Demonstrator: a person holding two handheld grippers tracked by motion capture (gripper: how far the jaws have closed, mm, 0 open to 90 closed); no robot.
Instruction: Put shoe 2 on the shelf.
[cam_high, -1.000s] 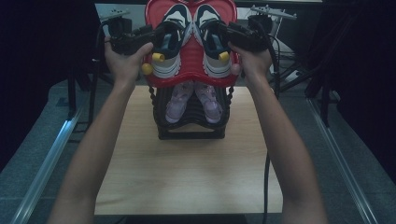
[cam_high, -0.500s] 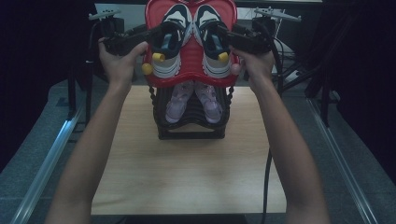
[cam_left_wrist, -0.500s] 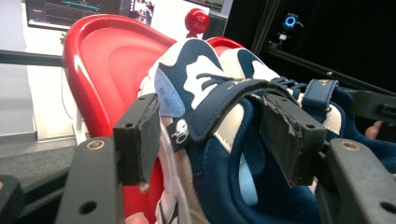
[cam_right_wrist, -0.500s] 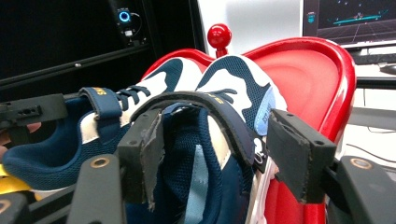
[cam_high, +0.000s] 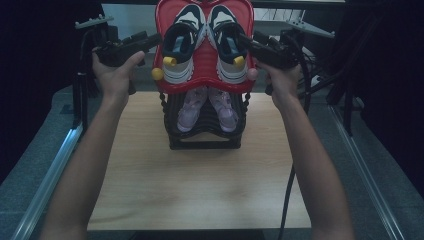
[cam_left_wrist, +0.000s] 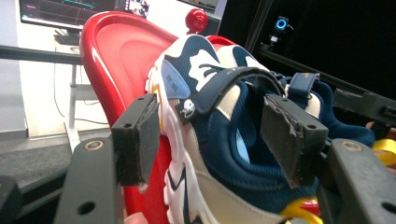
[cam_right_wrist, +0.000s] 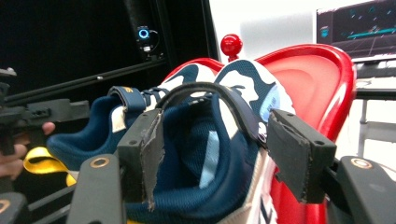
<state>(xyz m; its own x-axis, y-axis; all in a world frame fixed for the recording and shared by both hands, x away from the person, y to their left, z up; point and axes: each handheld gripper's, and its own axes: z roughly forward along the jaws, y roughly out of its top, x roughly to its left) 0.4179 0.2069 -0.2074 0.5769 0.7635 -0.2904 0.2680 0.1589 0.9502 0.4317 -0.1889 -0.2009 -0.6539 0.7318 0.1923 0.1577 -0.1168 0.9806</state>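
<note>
Straddling the left navy shoe (cam_left_wrist: 210, 140) with my wide left gripper (cam_left_wrist: 215, 135), I bracket the right navy shoe (cam_right_wrist: 224, 140) with my equally wide right gripper (cam_right_wrist: 224, 149).

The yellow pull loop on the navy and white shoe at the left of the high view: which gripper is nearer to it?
Left. The left gripper is just beside that yellow pull loop; the right gripper is at the other navy and white shoe.

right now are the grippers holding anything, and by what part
Nothing is clamped yet. The left gripper has its jaws open around the heel collar of the left sneaker; the right gripper stands open around the right sneaker likewise.
</note>
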